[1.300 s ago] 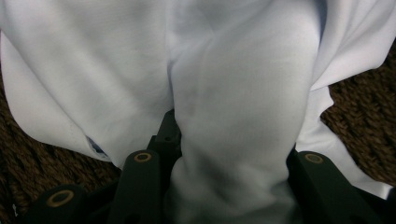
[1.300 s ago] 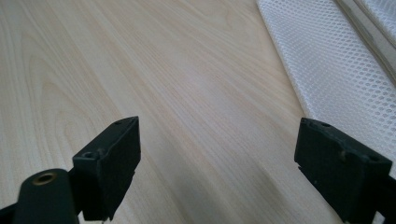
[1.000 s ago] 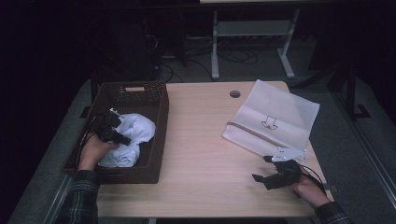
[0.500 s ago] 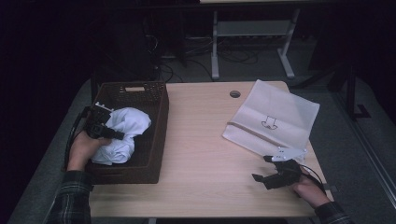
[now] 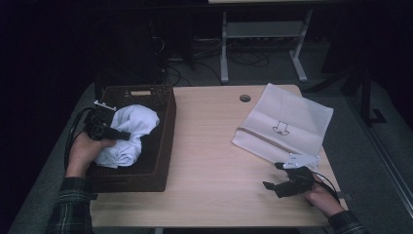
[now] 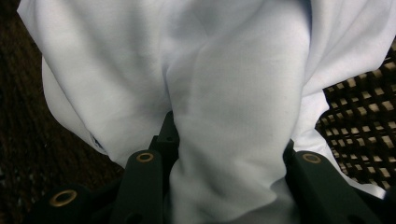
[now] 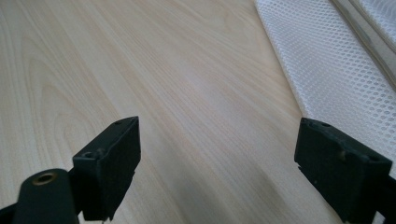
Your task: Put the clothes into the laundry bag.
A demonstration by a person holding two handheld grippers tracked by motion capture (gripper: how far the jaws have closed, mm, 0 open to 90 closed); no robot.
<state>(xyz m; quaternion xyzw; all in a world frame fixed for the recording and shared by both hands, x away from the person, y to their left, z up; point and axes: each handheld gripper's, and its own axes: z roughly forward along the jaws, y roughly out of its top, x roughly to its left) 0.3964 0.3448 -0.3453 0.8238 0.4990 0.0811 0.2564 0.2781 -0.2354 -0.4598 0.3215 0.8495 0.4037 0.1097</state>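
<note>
Squeezing a fold of the white cloth (image 5: 127,135) with the left tongs (image 5: 117,134), inside the brown basket (image 5: 163,141) at the table's (image 5: 209,156) left. Holding the right tongs (image 5: 272,176) wide open and empty, near the mesh bag (image 5: 285,124).

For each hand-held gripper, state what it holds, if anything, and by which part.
The left hand-held gripper grips a bunched fold of the white cloth over the basket. The right hand-held gripper is open above the table, holding nothing.

A white mesh bag (image 5: 285,123) lies flat on the right part of the wooden table (image 5: 209,161), near a round hole (image 5: 245,98).
</note>
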